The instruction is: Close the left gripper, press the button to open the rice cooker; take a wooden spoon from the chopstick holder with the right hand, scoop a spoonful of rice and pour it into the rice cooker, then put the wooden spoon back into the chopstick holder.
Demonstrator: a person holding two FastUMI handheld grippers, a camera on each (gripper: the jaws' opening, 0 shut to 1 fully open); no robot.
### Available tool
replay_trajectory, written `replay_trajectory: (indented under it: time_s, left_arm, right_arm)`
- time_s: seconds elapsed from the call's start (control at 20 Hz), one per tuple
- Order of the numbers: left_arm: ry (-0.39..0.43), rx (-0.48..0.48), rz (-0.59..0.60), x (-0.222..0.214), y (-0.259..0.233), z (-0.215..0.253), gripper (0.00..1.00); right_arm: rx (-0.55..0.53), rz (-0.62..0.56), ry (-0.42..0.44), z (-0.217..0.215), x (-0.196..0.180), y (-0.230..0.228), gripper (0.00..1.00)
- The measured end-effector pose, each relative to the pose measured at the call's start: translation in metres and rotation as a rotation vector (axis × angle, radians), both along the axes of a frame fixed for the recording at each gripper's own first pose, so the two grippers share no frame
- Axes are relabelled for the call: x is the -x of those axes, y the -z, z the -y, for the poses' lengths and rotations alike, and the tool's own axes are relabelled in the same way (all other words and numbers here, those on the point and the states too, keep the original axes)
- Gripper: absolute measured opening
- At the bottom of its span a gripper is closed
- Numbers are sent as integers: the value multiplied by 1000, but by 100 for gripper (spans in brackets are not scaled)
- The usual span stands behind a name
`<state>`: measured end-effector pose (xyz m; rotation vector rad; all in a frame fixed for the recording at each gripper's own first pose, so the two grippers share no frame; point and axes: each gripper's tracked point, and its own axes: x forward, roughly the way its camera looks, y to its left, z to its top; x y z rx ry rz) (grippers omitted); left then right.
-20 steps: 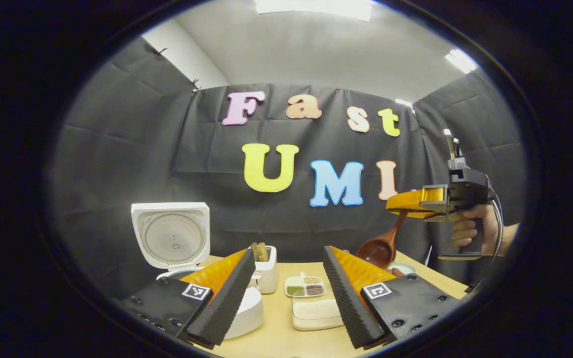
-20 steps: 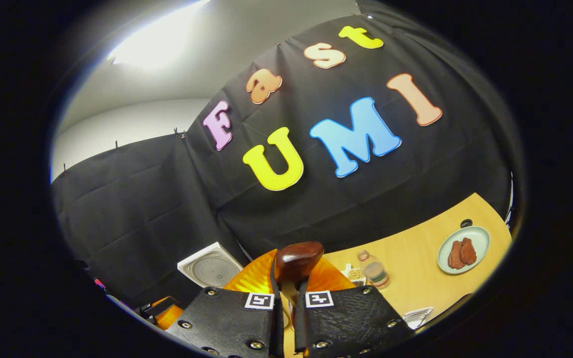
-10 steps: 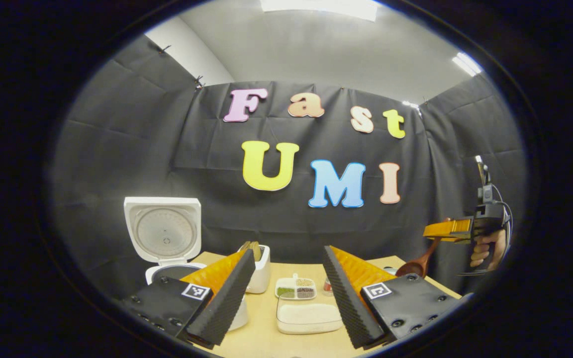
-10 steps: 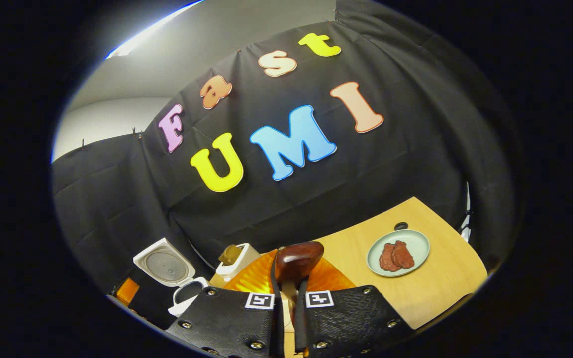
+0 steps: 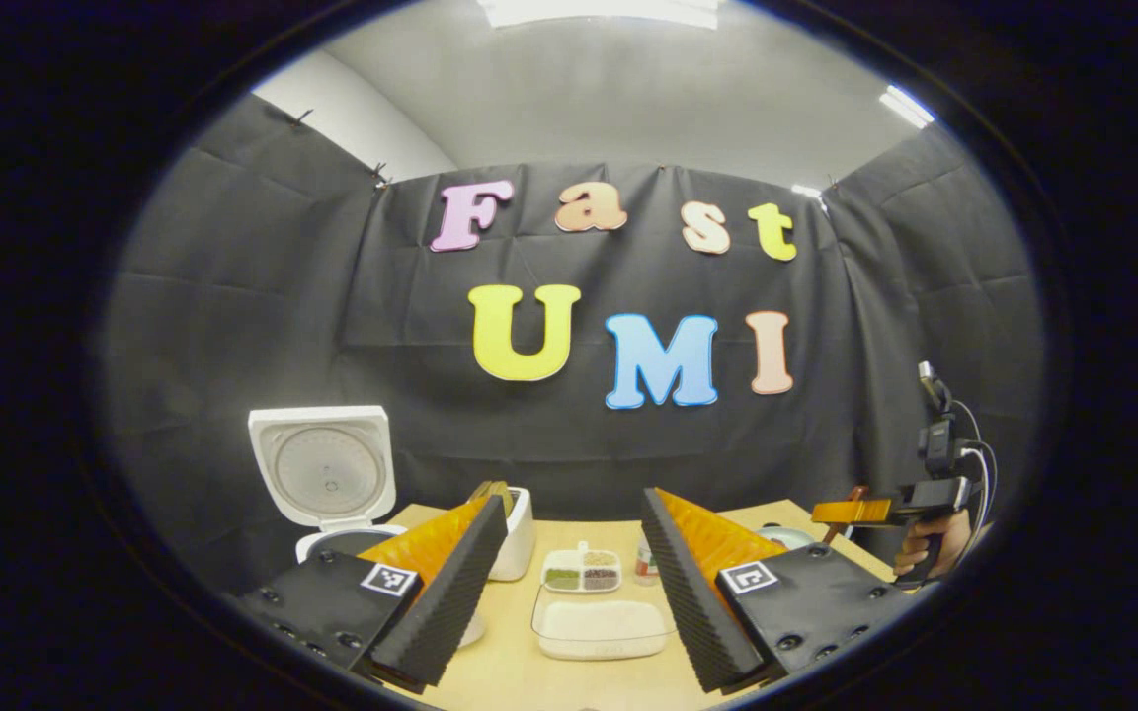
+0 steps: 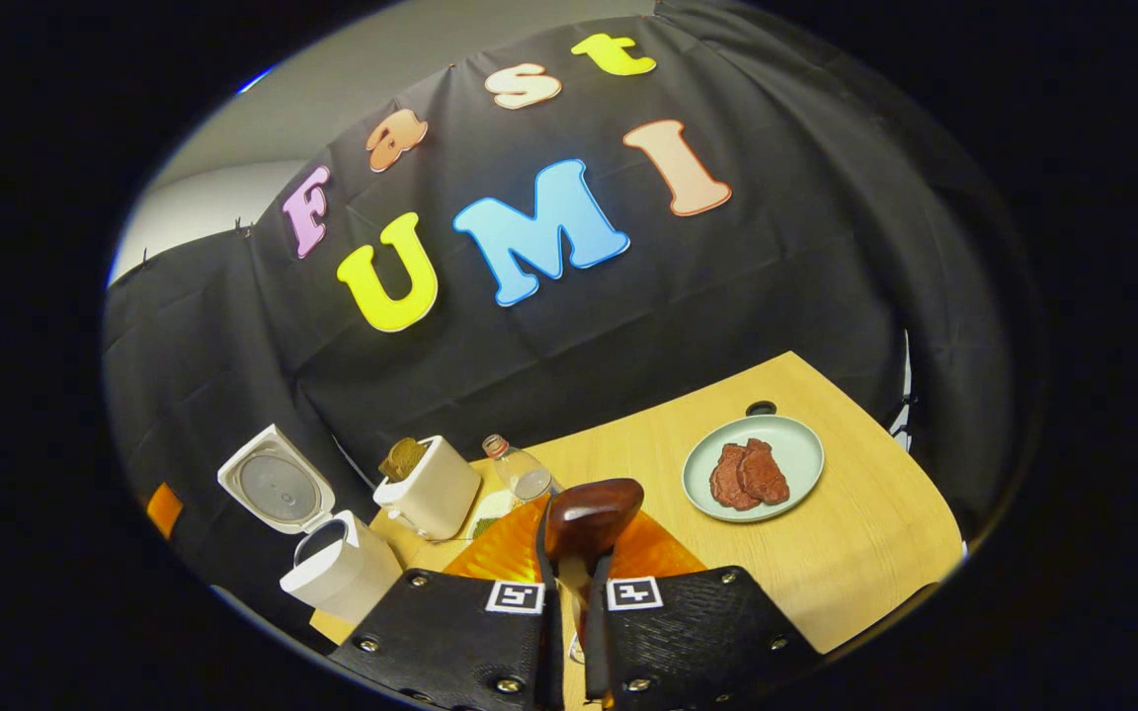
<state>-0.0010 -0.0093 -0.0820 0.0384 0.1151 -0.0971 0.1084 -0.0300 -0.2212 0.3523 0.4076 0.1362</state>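
Two risks stand out, I judge: the wooden spoon [image 6: 589, 518] could twist in the narrow grip on its handle and spill once loaded, or dip wide of the rice tray [image 5: 601, 629]. The right claw [image 6: 569, 592] is clamped on the spoon, dark glossy bowl forward and empty. The left claw [image 5: 569, 583] gapes wide, holding nothing. The rice cooker [image 5: 327, 494] stands lid up; the chopstick holder [image 5: 515, 518] sits just right of it, the tray nearer.
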Motion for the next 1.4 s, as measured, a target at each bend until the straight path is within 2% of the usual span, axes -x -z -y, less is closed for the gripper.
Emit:
replay_trajectory:
  time_s: [0.2,0.4,0.85,1.0,1.15,1.3,1.35,1.4]
  left_arm:
    - [-38,19,4,9,-7,-2,96]
    - [-25,-3,0,6,0,-11,95]
    - [-29,13,-8,-19,-1,-68,96]
    - [-41,-45,-7,-26,-1,-87,95]
    - [-78,-62,18,-31,-13,-109,97]
    - [-100,-50,34,-39,-25,-123,99]
    - [-99,-45,30,-42,-27,-124,94]
    - [-99,-43,23,-47,-29,-126,96]
  right_arm:
    - [12,-40,-3,-12,-3,28,9]
    - [52,-82,27,-17,-7,50,9]
    - [91,-106,84,-27,-7,90,9]
    - [102,-137,126,-16,-4,105,11]
    - [179,-97,180,7,7,89,27]
    - [330,22,213,30,10,47,99]
    - [365,64,208,26,21,24,98]
    - [384,100,194,19,25,4,98]
